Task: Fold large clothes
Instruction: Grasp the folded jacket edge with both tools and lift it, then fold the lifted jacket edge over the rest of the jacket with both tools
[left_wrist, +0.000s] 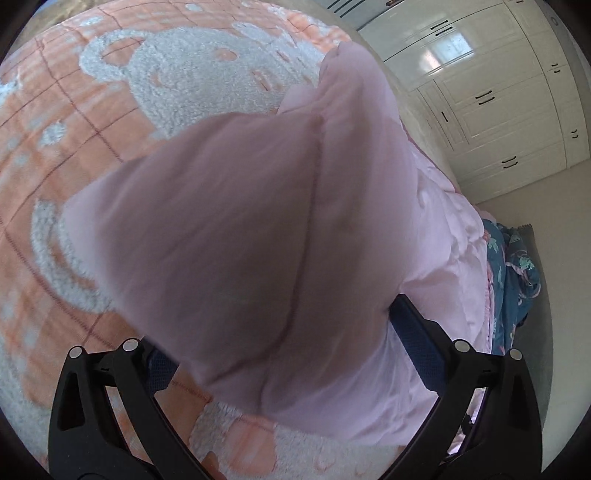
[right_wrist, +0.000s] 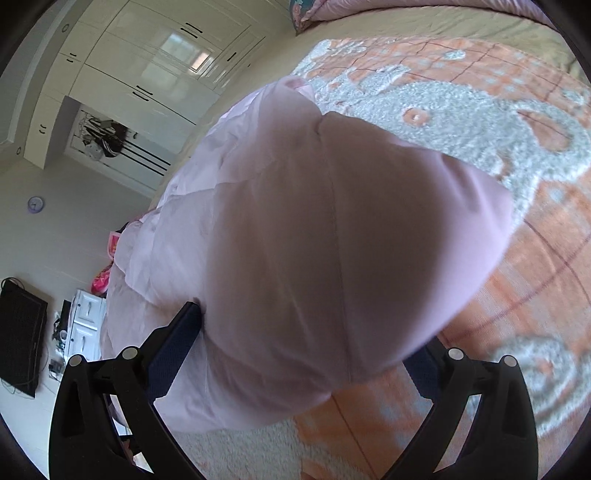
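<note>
We have the pale pink padded garment (left_wrist: 258, 236) bulging up in the middle of both wrist views, lifted off the bed (left_wrist: 110, 122) at our end while the rest of it trails away across the orange-and-white bear blanket. Its long axis runs forward along the fingers of each tool: in the left wrist view the body of it stretches from the lower centre toward the upper right of the frame, and in the right wrist view the same garment (right_wrist: 332, 240) stretches toward the upper left. So we judge that the two held points sit on one edge, with the bulk of the cloth lying ahead of us and between the two tools. The left hand-held gripper (left_wrist: 291, 339) has thick fabric bunched between its two dark-padded fingers, and the right hand-held gripper (right_wrist: 310, 343) likewise; both look clamped on the garment, though the cloth hides the fingertips themselves. Neither hand looks clearly nearer to the far end. The coming move, we think, turns on carrying this edge forward over the part that rests on the bed. Beyond the bed edge in the left wrist view stands a white wardrobe (left_wrist: 498, 103) at upper right, with a blue floral quilt (left_wrist: 513, 266) at right.
</note>
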